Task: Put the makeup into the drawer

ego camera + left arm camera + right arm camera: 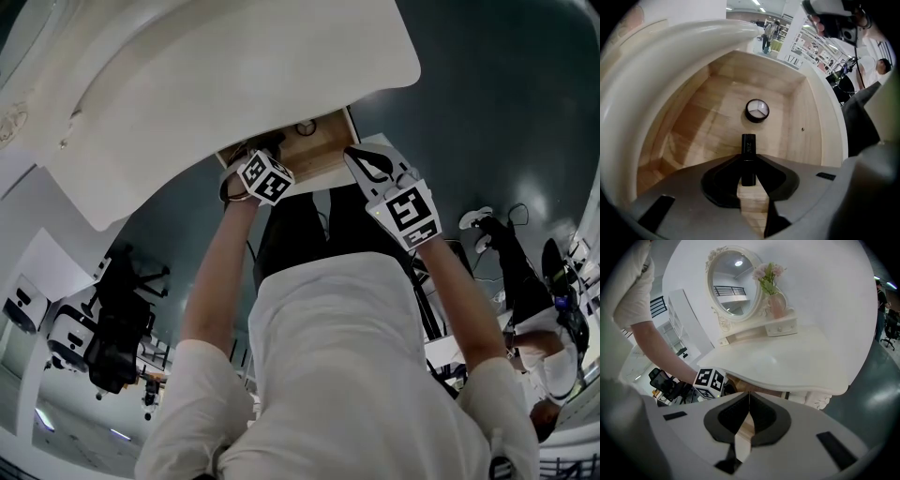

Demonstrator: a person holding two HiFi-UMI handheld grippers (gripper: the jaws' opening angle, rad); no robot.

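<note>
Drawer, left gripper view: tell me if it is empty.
No, a round compact lies on the wooden floor of the drawer, beyond the black tube in the left hand-held gripper.

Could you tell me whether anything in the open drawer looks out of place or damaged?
Nothing stands out. The round compact lies flat on the drawer floor, and the left tool grips a black tube. No spills or damage show.

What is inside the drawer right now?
A round compact lies on the wooden floor of the drawer; the left gripper holds a black tube over it. The gripper's body covers the near end.
</note>
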